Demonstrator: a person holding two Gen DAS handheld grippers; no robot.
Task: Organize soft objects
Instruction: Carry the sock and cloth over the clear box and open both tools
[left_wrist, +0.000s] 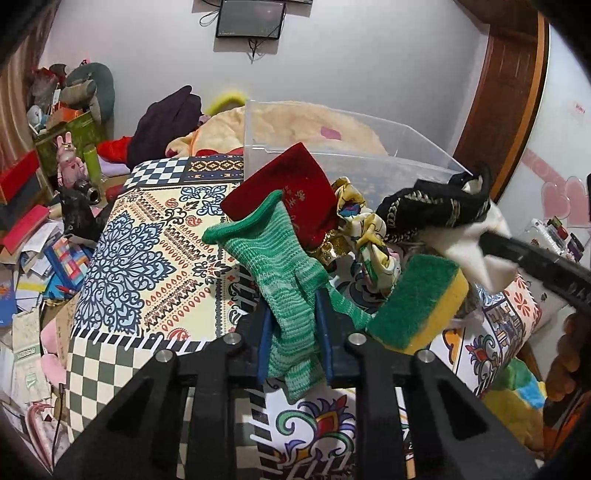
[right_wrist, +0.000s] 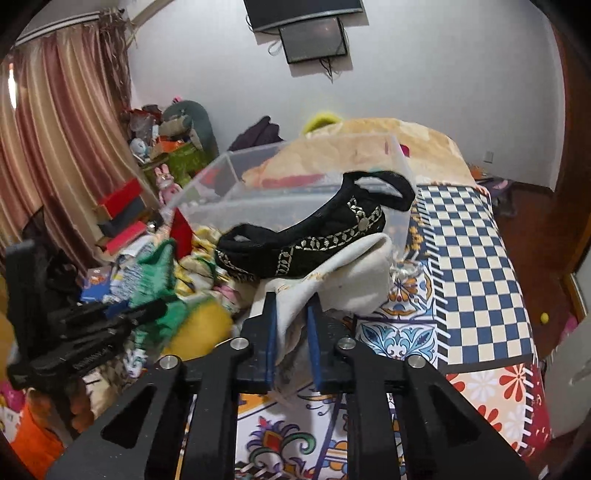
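1. My left gripper (left_wrist: 293, 343): blue fingers (left_wrist: 264, 347) pinch the green glove (left_wrist: 284, 280); the glove hangs between them, cuff up and lifted off the bed (left_wrist: 155, 236); its fingertips droop below my fingers.
2. My right gripper (right_wrist: 291, 343): blue fingers (right_wrist: 270, 332) pinch a white cloth (right_wrist: 351, 277); a black sock (right_wrist: 317, 236) with gold chain pattern lies draped on top of the cloth, touching it; I cannot tell whether the sock itself is gripped.
3. In the left view the same white cloth (left_wrist: 469, 243) and black sock (left_wrist: 436, 206) show at right, held up by the right gripper (left_wrist: 491, 240), near the front rim of the bin.
4. Clear bin (left_wrist: 354, 147) stands on the bed behind the pile; the right view shows it (right_wrist: 295, 177) just behind the sock; its inside looks bare where visible, though the wall blurs the view.
5. Pile on the bed between my grippers and the bin: red pouch (left_wrist: 291, 192) with gold lettering, tilted, just behind the glove; patterned scarf (left_wrist: 365, 229) bunched just beside the pouch; sponge (left_wrist: 417, 302), green face up, yellow side showing, to the right of the glove.
6. The bed carries a patterned cover; checkered patches at its edges.
7. Left gripper (right_wrist: 140, 314) appears blurred at the left of the right view, green glove (right_wrist: 159, 280) with it.
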